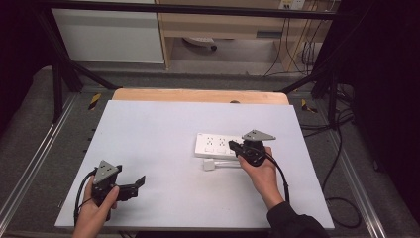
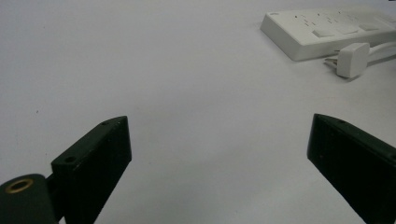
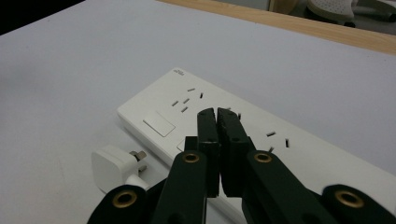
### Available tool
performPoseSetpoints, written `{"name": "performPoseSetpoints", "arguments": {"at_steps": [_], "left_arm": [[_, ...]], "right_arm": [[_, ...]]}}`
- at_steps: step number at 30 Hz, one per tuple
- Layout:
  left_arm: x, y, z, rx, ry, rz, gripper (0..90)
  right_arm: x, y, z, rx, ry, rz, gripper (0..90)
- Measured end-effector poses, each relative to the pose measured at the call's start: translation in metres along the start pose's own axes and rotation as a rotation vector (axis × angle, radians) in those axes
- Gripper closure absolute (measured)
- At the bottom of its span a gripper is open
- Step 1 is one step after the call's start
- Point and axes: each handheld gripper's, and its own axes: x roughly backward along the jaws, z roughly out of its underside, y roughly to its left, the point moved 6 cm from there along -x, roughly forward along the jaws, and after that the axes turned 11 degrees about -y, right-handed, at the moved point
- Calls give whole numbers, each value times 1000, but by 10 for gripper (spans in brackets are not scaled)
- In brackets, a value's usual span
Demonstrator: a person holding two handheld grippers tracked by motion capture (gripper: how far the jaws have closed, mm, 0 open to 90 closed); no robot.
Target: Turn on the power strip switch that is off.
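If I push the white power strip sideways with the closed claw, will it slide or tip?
The power strip lies low, flat and long on the smooth table, so it likely slides rather than tips. A push near one end would probably pivot it. The loose plug beside it may get nudged along.

From above our own edge of the table we look forward and down over its whole top. Our left gripper's camera sits low, looking across to the distant power strip and plug. Our right gripper's camera sees both close up, and all three views share them.
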Motion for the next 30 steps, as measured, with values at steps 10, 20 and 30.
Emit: {"name": "performPoseSetpoints", "arguments": {"at_steps": [10, 20, 30], "left_arm": [[0, 0, 0, -1, 3, 0, 64], [0, 0, 1, -3, 5, -1, 64], [0, 0, 1, -5, 9, 1, 64]], "right_arm": [[-7, 3, 8, 6, 26, -4, 898], [-16, 5, 14, 22, 31, -9, 900], [-24, 7, 18, 27, 30, -1, 900]]}}
